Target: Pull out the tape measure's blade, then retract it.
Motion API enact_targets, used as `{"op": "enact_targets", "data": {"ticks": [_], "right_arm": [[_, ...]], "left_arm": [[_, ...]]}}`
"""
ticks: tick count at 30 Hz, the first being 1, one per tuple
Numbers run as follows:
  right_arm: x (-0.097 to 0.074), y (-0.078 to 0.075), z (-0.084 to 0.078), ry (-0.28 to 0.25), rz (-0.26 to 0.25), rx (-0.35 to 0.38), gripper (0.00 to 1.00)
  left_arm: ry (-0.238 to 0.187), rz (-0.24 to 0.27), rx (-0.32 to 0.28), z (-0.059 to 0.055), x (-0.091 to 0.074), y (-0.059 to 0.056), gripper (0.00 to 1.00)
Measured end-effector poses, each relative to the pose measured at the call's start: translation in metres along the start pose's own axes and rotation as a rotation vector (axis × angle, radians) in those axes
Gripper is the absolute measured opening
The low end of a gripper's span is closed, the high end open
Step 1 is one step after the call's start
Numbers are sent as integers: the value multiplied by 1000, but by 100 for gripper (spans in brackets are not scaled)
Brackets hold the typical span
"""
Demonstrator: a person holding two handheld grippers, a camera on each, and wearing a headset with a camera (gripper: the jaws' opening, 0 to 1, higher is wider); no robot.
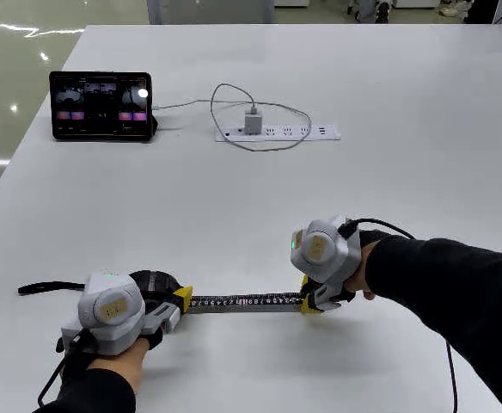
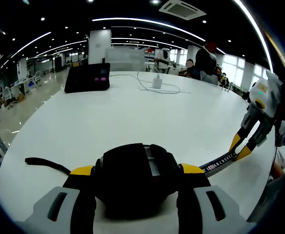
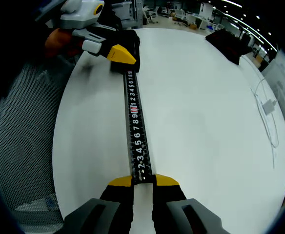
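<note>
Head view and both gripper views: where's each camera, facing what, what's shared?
Head view: on the headset, looking down at the table; sleeves, left gripper, right gripper show.
Left gripper view: behind its jaws, shut on the tape measure case, facing the tablet.
Right gripper view: along its jaws, shut on the blade, facing back at the left gripper.
Shared: all show the blade; each gripper view catches the other gripper.

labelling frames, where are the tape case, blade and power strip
tape case (image 2: 135,173): left gripper view, black top
blade (image 3: 135,131): right gripper view, numbered face
power strip (image 1: 309,132): head view, bare right part
</note>
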State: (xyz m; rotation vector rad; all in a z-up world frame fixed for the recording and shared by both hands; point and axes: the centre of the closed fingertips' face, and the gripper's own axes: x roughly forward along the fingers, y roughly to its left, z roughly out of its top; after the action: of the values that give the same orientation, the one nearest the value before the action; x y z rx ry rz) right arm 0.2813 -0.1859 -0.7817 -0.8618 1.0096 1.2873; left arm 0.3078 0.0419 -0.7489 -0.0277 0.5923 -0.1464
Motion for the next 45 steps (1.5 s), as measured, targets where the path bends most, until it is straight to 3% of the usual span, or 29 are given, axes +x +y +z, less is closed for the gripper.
{"op": "enact_targets", "data": {"ticks": [10, 25, 45], "right_arm": [[3, 1, 5, 0, -2, 5, 10], [5, 2, 13, -2, 1, -13, 10], [8, 4, 22, -18, 13, -13, 10]], "left_arm": [[-4, -2, 2, 0, 0, 0, 63], [22, -4, 8, -2, 0, 0, 63], [14, -12, 0, -2, 0, 0, 63]]}}
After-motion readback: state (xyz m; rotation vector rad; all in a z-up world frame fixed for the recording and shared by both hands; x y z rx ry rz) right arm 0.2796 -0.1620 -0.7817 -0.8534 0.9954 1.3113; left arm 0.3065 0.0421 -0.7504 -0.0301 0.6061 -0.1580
